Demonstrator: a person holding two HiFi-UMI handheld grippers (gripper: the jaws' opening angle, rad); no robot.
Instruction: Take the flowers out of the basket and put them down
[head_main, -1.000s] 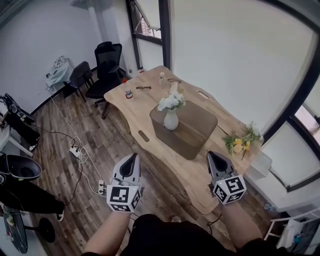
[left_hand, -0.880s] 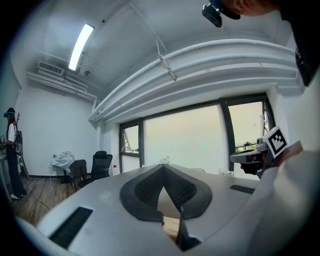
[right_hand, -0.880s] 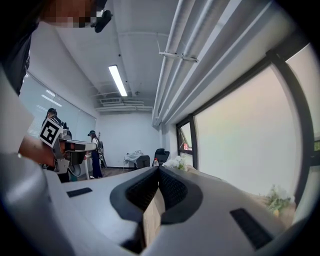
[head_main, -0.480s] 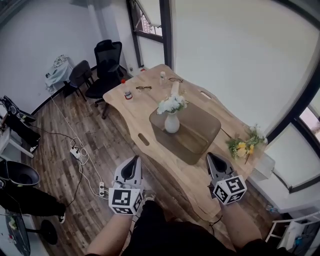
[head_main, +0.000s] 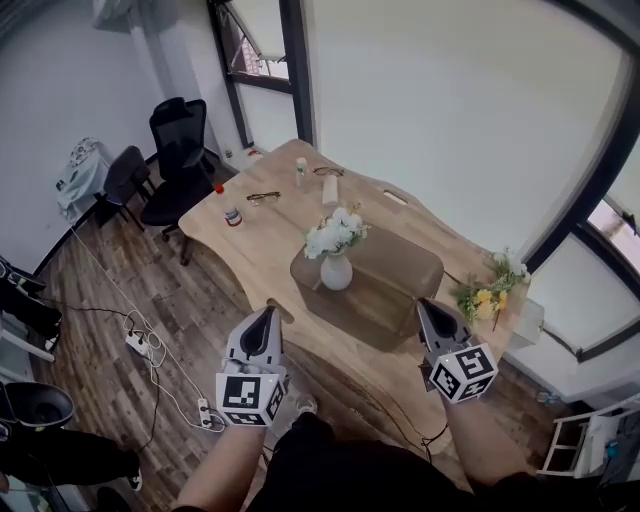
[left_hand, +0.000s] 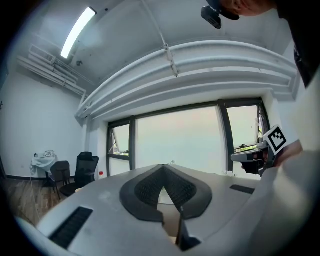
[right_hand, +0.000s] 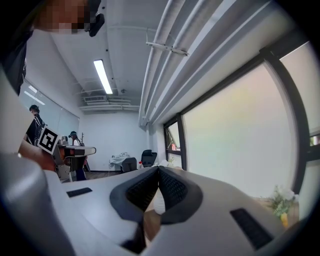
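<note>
**Inspector:** Largest items first, please.

**Assistant:** A dark plank floor carries a light wooden worktop of irregular outline, which stands beside the window wall. Two black office chairs stand at its far left end.

**Inspector:** And on the worktop?

**Assistant:** A brown rounded basket sits about mid-length. A bunch of white flowers stands upright in a white vase at the basket's left end, within its outline. A loose bunch of yellow and white flowers lies at the worktop's right end, well apart from the basket.

**Inspector:** The tongs?

**Assistant:** The left tongs hang over the floor, short of the worktop's near edge. The left gripper view shows the jaws pressed together at the tips with nothing between them. The right tongs are above the worktop's near right part, likewise closed and empty. Both are well apart from either bunch.

**Inspector:** Small items?

**Assistant:** Dark-rimmed spectacles and a small red-capped jar lie near each other on the far left part of the worktop.
</note>
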